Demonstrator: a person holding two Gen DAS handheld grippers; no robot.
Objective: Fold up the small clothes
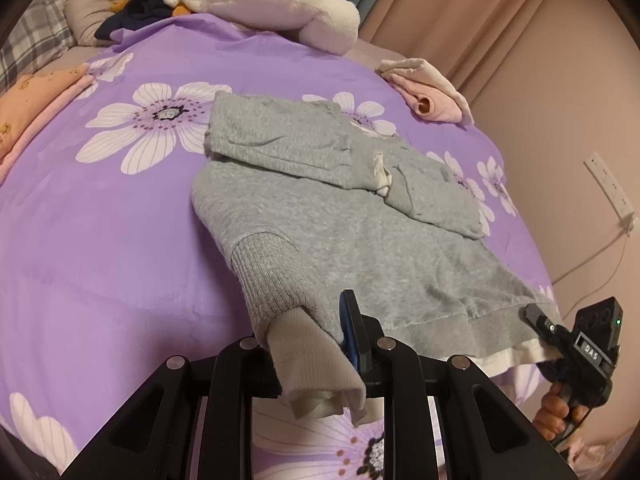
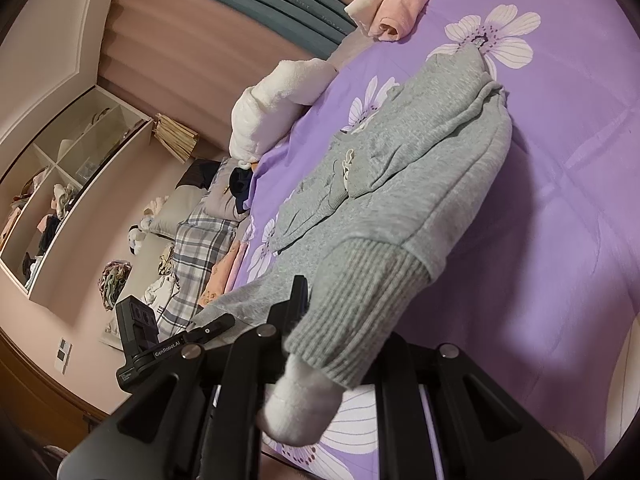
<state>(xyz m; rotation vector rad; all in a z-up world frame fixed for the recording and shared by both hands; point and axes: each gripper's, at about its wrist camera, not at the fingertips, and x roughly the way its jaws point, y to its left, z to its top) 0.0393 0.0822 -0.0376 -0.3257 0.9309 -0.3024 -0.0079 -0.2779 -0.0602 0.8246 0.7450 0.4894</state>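
Left wrist view: my left tongs (image 1: 316, 340) pinch the grey sweater (image 1: 344, 216) by its ribbed corner, the rest spread on the purple bed (image 1: 120, 240). Right wrist view: my right tongs (image 2: 320, 320) pinch the other corner.

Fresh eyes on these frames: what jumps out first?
The grey sweater spread across the middle of the purple flowered bedspread, both sleeves folded over its chest. Next, the left tool pinching the ribbed corner of the hem nearest the camera, and the right tool gripping the hem's other corner. Behind, a rolled pink garment lies at the bed's far right edge, and a white plush blanket is heaped at the far end.
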